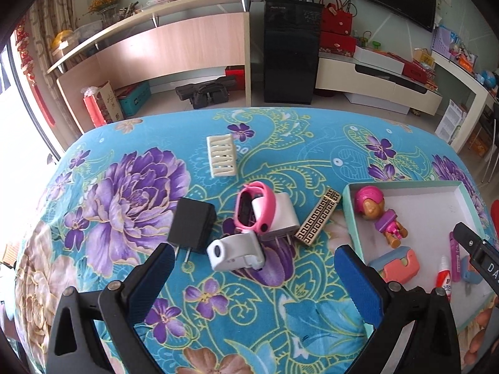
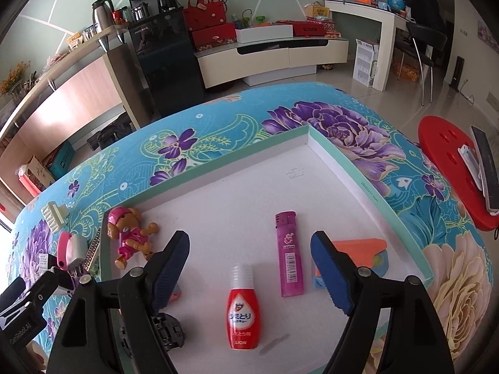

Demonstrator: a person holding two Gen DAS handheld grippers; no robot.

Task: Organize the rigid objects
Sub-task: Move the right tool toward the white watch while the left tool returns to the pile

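Observation:
My left gripper (image 1: 254, 254) stands wide open above a cluster on the flowered cloth: a small white device (image 1: 235, 254), a black charger (image 1: 191, 224), a pink watch (image 1: 254, 207) leaning on a white charger (image 1: 282, 216), and a gold-patterned lighter (image 1: 318, 216). Its pads touch nothing. My right gripper (image 2: 251, 243) is open over the mint-rimmed white box (image 2: 343, 162). Below it lie a red bottle (image 2: 244, 311) and a purple lighter (image 2: 289, 255). An orange and blue piece (image 2: 358, 249) is by the right finger. A pink toy pup (image 2: 131, 237) lies in the box's left corner.
A cream slotted rack (image 1: 221, 155) lies farther back on the cloth. A red stool (image 2: 449, 162) with flat items on it stands past the table's right edge. Shelves, a black cabinet and a low TV unit line the far wall.

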